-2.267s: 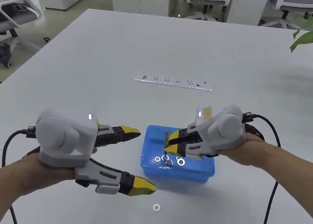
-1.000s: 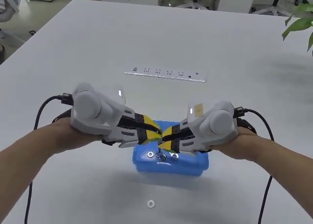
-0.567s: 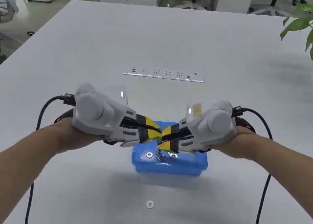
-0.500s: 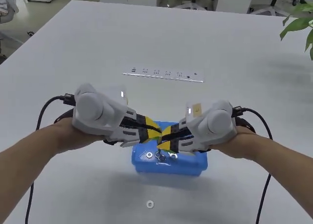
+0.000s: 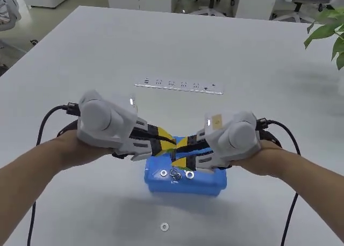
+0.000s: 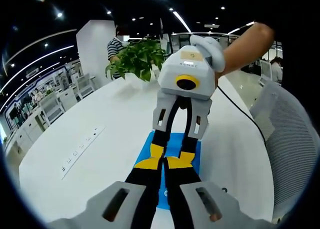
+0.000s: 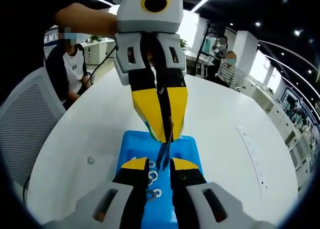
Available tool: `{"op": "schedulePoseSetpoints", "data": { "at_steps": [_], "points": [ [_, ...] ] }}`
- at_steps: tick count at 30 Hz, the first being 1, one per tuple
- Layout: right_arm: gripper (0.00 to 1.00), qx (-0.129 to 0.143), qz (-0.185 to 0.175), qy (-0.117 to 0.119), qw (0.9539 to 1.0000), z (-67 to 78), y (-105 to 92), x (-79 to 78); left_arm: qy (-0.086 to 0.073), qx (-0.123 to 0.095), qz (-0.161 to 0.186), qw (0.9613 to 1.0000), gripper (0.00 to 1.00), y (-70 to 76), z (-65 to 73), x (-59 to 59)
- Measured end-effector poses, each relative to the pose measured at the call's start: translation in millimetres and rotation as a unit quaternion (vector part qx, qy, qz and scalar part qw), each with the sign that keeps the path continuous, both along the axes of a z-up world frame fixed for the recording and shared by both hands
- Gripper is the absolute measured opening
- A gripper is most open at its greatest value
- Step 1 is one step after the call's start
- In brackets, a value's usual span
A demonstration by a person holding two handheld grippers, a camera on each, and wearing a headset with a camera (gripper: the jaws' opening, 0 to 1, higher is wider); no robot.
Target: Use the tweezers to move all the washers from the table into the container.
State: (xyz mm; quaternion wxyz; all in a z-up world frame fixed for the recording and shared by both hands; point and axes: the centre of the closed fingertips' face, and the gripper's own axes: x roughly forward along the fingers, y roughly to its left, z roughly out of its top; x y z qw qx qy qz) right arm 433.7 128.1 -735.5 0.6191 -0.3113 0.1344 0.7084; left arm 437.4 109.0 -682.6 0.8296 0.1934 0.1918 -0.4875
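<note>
1. The right gripper (image 5: 180, 152) hangs over the blue container (image 5: 185, 187), its jaws clamped on the tweezers (image 7: 164, 156).
2. The left gripper (image 5: 164, 143) meets it tip to tip. Its jaws are drawn together at the tweezers' far end, but I cannot tell whether they pinch it.
3. Three washers (image 5: 175, 174) lie in the container, right beneath both tips.
4. One loose washer (image 5: 164, 226) lies on the table (image 5: 242, 69), near the container's front wall.

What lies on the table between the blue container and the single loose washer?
Bare table: the head view shows nothing between the container and the washer.
</note>
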Motion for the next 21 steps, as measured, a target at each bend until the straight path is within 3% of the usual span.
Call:
{"op": "schedulePoseSetpoints", "data": {
  "at_steps": [16,21],
  "points": [
    [0.31,0.012,-0.038,-0.002,0.9992,19.7,-25.0,-0.9,-0.003,-0.008,0.017,0.9998,0.06,1.5,19.9,-7.9],
    [0.36,0.016,-0.059,0.004,0.9981,25.0,-37.1,-3.0,0.004,-0.01,0.028,0.9996,0.06,2.1,23.2,-10.2]
  ]
}}
